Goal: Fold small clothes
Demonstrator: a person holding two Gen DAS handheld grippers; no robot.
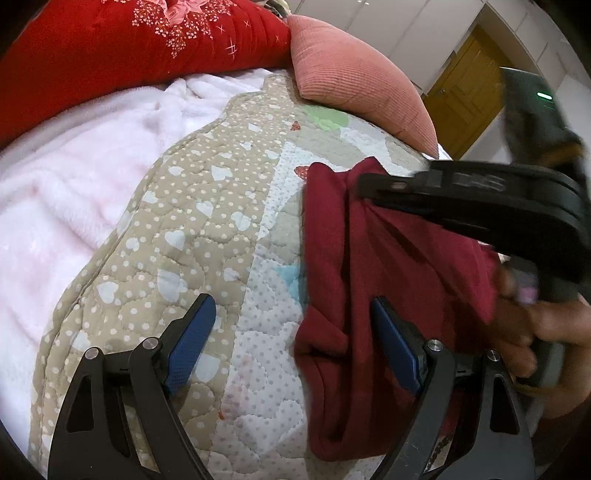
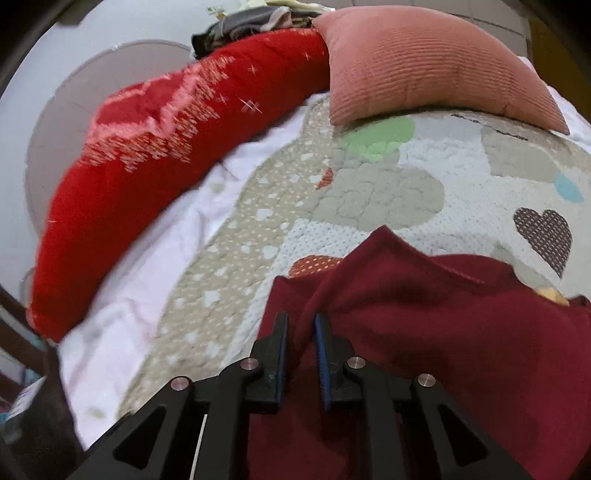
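A dark red small garment [image 1: 369,280] lies crumpled on the quilted bedspread [image 1: 207,221], at the right of the left wrist view. My left gripper [image 1: 295,332] is open; its right finger [image 1: 393,347] rests over the garment's near part and its left finger [image 1: 194,339] is over bare quilt. My right gripper [image 1: 369,186] comes in from the right, held by a hand [image 1: 535,332], with its tips on the garment's far fold. In the right wrist view the right gripper [image 2: 301,332] is shut on a raised ridge of the garment [image 2: 424,332].
A red embroidered bolster [image 1: 129,55] and a pink ribbed cushion [image 1: 354,74] lie along the far side of the bed. A white-pink fleece blanket [image 1: 74,184] covers the left. A pile of clothes [image 2: 251,22] sits behind the bolster. A yellow door [image 1: 465,92] stands beyond.
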